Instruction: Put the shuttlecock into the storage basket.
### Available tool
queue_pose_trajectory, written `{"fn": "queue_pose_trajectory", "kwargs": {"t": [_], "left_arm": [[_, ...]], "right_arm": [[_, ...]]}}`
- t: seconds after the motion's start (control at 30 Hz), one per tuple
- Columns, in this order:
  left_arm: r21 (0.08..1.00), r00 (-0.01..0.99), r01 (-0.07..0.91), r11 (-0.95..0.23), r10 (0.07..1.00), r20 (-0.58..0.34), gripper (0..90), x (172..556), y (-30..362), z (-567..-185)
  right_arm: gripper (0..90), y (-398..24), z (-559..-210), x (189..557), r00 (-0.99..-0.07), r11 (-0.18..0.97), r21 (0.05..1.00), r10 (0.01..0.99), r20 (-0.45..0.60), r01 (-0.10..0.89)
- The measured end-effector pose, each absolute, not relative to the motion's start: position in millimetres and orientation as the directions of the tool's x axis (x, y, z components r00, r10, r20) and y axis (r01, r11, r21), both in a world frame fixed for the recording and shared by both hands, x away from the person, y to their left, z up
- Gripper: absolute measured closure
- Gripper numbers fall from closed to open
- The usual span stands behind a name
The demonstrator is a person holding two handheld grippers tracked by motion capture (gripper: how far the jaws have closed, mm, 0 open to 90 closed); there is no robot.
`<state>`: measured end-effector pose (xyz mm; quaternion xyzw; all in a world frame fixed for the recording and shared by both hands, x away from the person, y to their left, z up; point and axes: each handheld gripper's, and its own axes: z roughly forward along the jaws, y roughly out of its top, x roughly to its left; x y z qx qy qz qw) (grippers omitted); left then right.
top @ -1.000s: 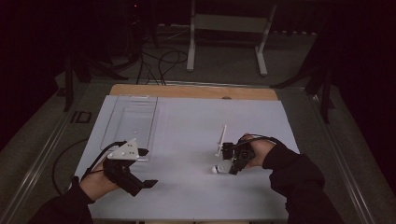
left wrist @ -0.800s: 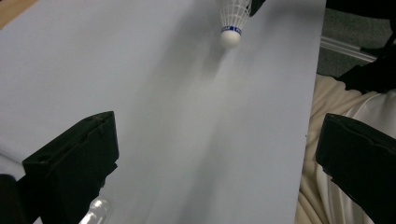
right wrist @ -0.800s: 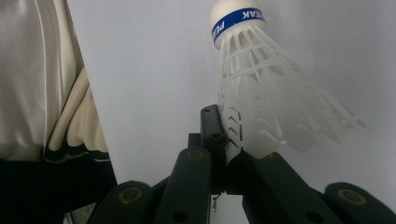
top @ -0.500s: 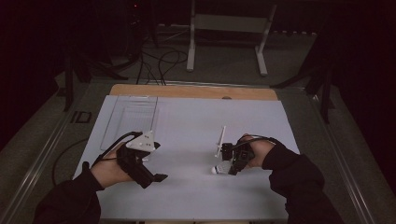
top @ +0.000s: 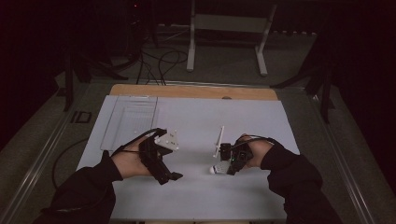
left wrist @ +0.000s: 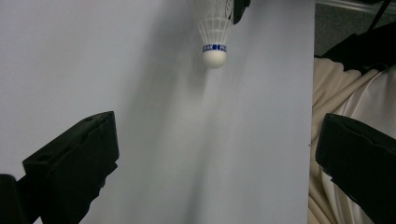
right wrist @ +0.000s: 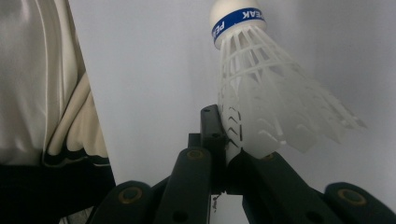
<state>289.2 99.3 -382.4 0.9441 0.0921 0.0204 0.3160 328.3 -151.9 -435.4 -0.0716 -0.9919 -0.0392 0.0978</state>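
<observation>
Right gripper (right wrist: 224,140) was clenched on the skirt edge of the white plastic shuttlecock with a blue band round its cork (right wrist: 261,93), jaws pinched tight on a few vanes. The shuttlecock hung just over the white table sheet (top: 196,196), cork pointing toward my left gripper (top: 166,172), near the table's middle-right. Left gripper was released, jaws wide, nothing between them; in the left gripper view the shuttlecock (left wrist: 214,32) sat ahead, well apart from the jaws.

Risks, as judged: the grip held thin vanes only, so a squeeze or twist could bend them, or the shuttlecock could pivot and slip out. If the left jaws closed on the skirt rather than the cork during a handover, the feathers could crush.

Clear plastic tray (top: 130,122) at far left of the sheet: appeared empty.
</observation>
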Motion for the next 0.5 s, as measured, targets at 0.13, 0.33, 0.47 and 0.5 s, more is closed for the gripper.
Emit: {"fn": "queue_pose_trajectory", "kwargs": {"t": [0.13, 0.33, 0.47, 0.5], "left_arm": [[0.590, 0.986, 0.139, -0.796, 0.164, -0.010, 1.8, 291.7, 89.9, -381.4], [0.566, 0.991, 0.120, -0.816, 0.136, -0.014, 1.8, 295.8, 76.3, -382.2], [0.559, 0.992, 0.117, -0.821, 0.124, -0.025, 1.8, 298.1, 68.6, -383.4], [0.559, 0.992, 0.117, -0.821, 0.124, -0.025, 1.8, 298.1, 68.6, -383.4]], "right_arm": [[90.0, -148.8, -436.4, 328.3, -0.971, 0.986, 0.065, 0.138, 0.197, 0.153], [90.0, -145.5, -436.3, 328.8, -0.975, 0.988, 0.081, 0.110, 0.195, 0.128], [90.0, -142.8, -435.0, 327.9, -0.975, 0.988, 0.087, 0.109, 0.194, 0.127], [90.0, -142.8, -435.0, 327.9, -0.975, 0.988, 0.087, 0.109, 0.194, 0.127]]}}
